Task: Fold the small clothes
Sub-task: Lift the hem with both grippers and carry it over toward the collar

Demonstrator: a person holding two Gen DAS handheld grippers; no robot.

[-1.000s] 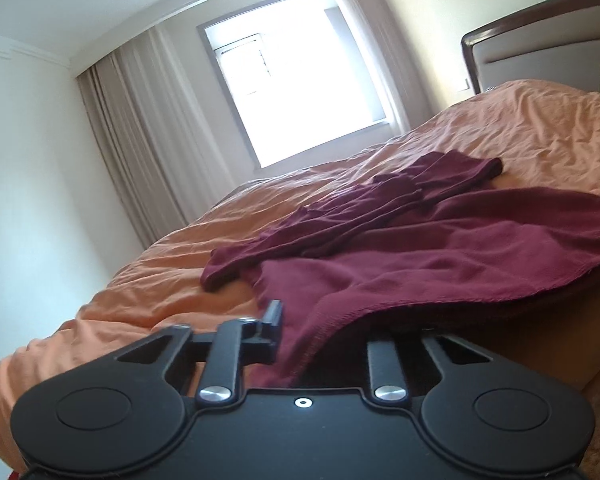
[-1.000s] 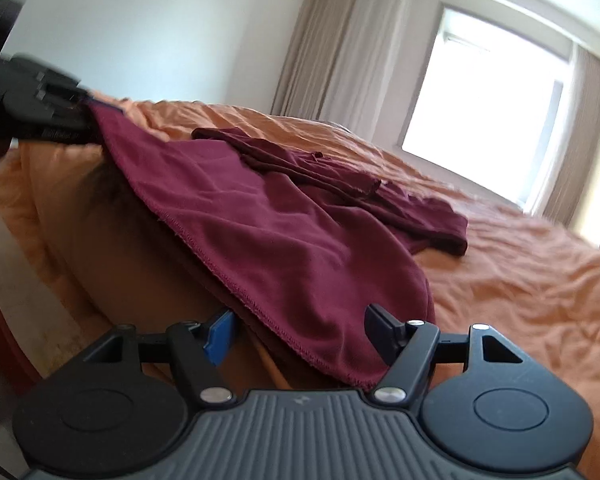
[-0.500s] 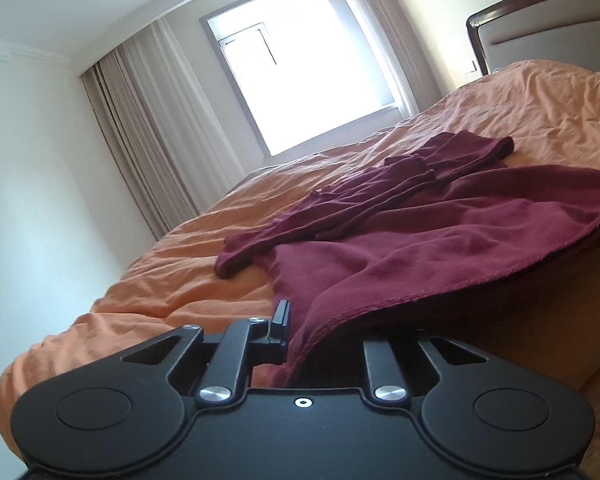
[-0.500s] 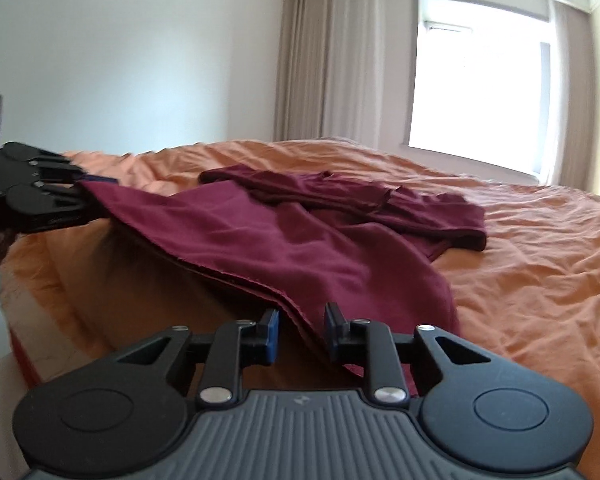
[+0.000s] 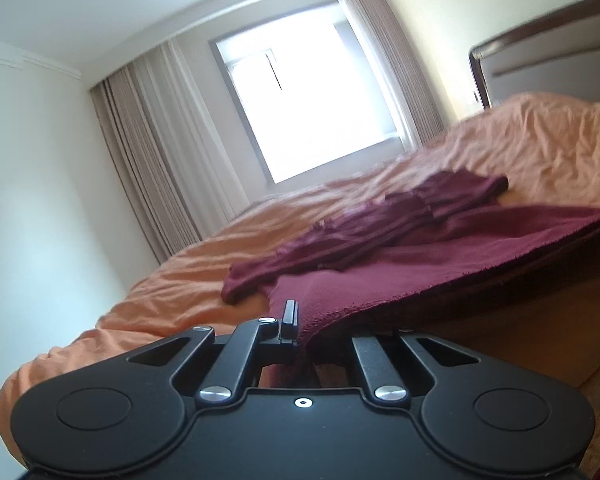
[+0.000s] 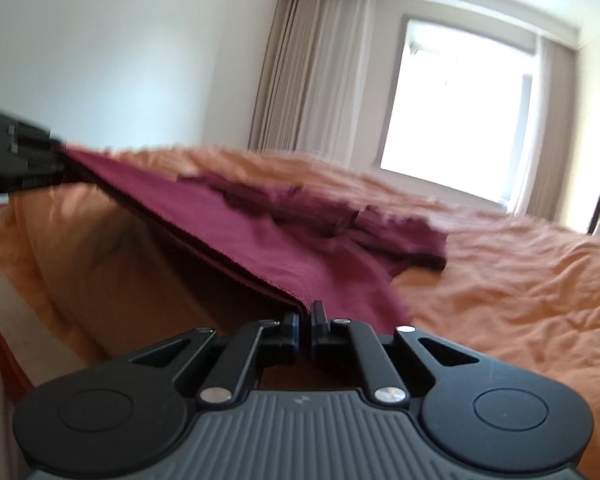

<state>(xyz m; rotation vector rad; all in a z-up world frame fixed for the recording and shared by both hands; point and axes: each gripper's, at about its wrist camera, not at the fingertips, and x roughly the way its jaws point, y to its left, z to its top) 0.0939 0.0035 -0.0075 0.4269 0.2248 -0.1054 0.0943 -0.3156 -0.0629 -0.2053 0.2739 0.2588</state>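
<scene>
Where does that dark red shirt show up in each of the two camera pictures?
Left wrist view: the shirt spreads from the lower middle, at the left tongs, out to the right edge.
Right wrist view: the shirt runs from the left tongs at the left edge down to the right tongs at the lower middle.
Shared landmark: the bright window behind the orange bed.

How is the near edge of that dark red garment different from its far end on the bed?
The near hem of the maroon garment is lifted off the orange bedcover and pulled into a straight, taut line; the far part lies bunched and wrinkled on the bedcover. The near hem is pinched at both corners, by the left gripper and the right gripper; nothing holds the far part. Both are the same maroon cloth.
</scene>
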